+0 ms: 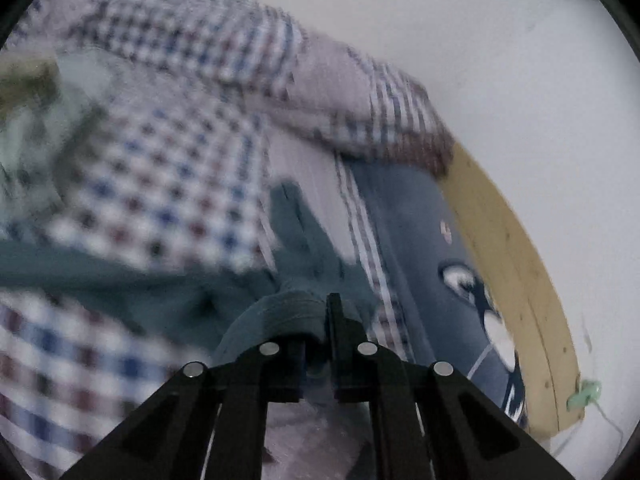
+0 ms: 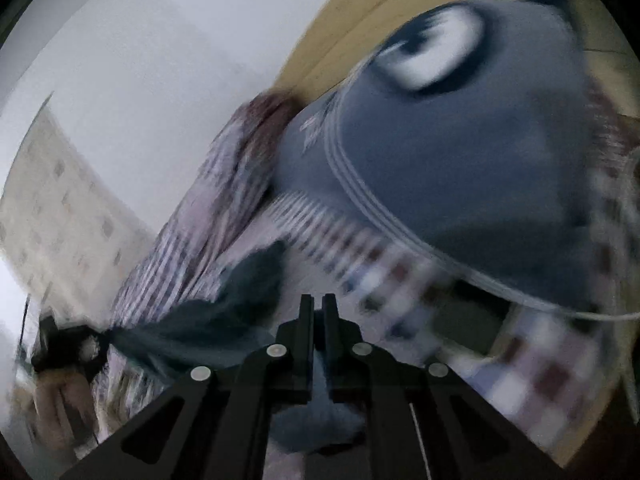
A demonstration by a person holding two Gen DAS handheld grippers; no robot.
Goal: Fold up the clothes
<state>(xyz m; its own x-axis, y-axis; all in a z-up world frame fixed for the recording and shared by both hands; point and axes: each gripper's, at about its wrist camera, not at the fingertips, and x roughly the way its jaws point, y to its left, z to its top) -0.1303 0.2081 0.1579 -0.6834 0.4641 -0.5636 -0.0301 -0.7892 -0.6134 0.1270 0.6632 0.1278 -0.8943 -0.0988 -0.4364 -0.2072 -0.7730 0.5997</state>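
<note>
We saw both views motion-blurred. Left gripper (image 1: 316, 320) clamped on teal garment (image 1: 296, 236); right gripper (image 2: 318, 312) pinched same cloth, stretched over checked sheet (image 1: 160, 184). Blue pillow (image 2: 460, 168) half cut off.

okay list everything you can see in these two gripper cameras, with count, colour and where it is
teal garment: one, dark teal, stretched between both grippers above the bed
checked bed cover: one, white with blue and maroon checks, rumpled across the bed
grey-blue pillow: one, grey-blue with a big cartoon eye and white piping, lying on the checked cover by the headboard
wooden headboard: one, pale wood, behind the pillow
wall: white, behind the bed
green tie: one, pale green, at the headboard's end
left gripper: black, fingers closed on teal cloth
right gripper: black, fingers closed on teal cloth
</note>
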